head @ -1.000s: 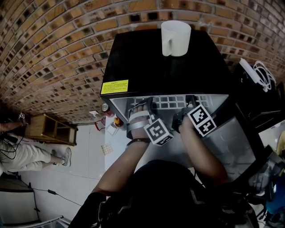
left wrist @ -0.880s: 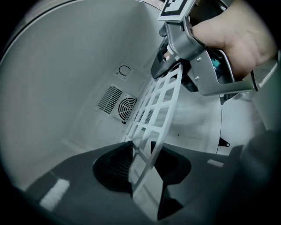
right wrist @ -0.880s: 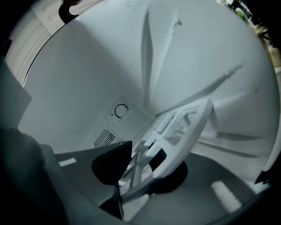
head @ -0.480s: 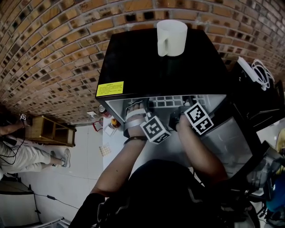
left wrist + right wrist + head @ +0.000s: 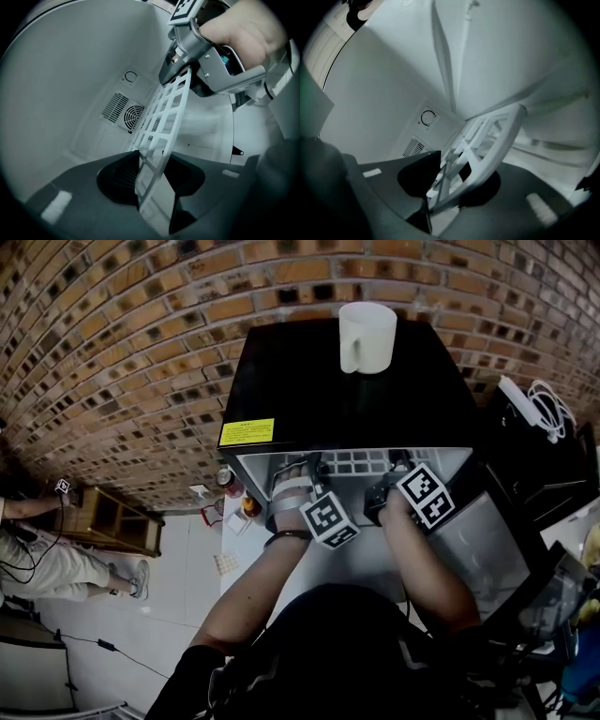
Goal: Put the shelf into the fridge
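The black fridge [image 5: 309, 381] stands open toward the person, with a white mug [image 5: 367, 337] upright on its top and a yellow sticker [image 5: 246, 432] at the front edge. Inside are the white walls, a fan grille [image 5: 124, 112] and a round dial [image 5: 131, 76] on the back wall. The white grid shelf [image 5: 361, 461] is just inside the mouth, and whether it touches a wall cannot be told.

Compared with a second ago, the fridge and mug sit slightly differently in the head view. Both hands and the shelf are at the same spot in the opening.

The left gripper [image 5: 305, 467] reaches in on a straight forearm. In the left gripper view its dark fingers [image 5: 117, 180] are closed on the near edge of the shelf [image 5: 161, 126], which stands on edge between them. The shelf runs up and away to the right gripper [image 5: 177, 70], which clamps the other end under the person's right hand [image 5: 243, 28].

The right gripper [image 5: 389, 472] enters beside the left one. In the right gripper view its fingers [image 5: 417, 180] grip the shelf's [image 5: 487, 140] rim, with the grid tilted across the view.
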A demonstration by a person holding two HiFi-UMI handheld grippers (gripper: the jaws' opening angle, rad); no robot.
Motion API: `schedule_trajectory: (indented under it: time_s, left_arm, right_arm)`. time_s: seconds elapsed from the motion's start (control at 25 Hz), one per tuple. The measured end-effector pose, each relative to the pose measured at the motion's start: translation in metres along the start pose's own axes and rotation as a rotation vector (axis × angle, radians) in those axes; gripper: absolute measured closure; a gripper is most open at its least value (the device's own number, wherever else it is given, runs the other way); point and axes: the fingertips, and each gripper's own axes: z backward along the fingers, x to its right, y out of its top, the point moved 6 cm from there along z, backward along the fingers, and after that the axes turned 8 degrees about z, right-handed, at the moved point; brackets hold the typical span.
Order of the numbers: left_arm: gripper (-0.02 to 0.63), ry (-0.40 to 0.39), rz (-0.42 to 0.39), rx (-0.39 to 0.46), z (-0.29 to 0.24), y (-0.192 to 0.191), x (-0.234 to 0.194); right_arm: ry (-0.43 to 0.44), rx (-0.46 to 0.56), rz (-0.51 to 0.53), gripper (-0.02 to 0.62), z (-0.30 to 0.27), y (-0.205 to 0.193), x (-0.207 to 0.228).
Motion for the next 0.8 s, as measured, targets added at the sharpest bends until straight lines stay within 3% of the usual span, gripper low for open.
schedule_trajectory:
  time_s: [0.36,0.48,0.6,0.8]
  left_arm:
    - [0.460,0.000,-0.011,0.023,0.001,-0.003,0.003]
    - [0.389,0.025,-0.084,0.021,-0.002,-0.008,0.010]
    - [0.221,0.028,-0.155,0.011,-0.006,-0.013,0.023]
    - [0.224,-0.026,-0.091,0.054,0.004,-0.010,0.019]
  right_arm:
    - [0.110,-0.099,0.009,0.472,0.029,-0.011,-0.010]
    - [0.160,-0.139,0.006,0.474,0.042,-0.016,-0.016]
    - [0.200,-0.170,0.015,0.479,0.057,-0.019,-0.018]
    - [0.256,-0.180,0.068,0.491,0.084,-0.013,-0.022]
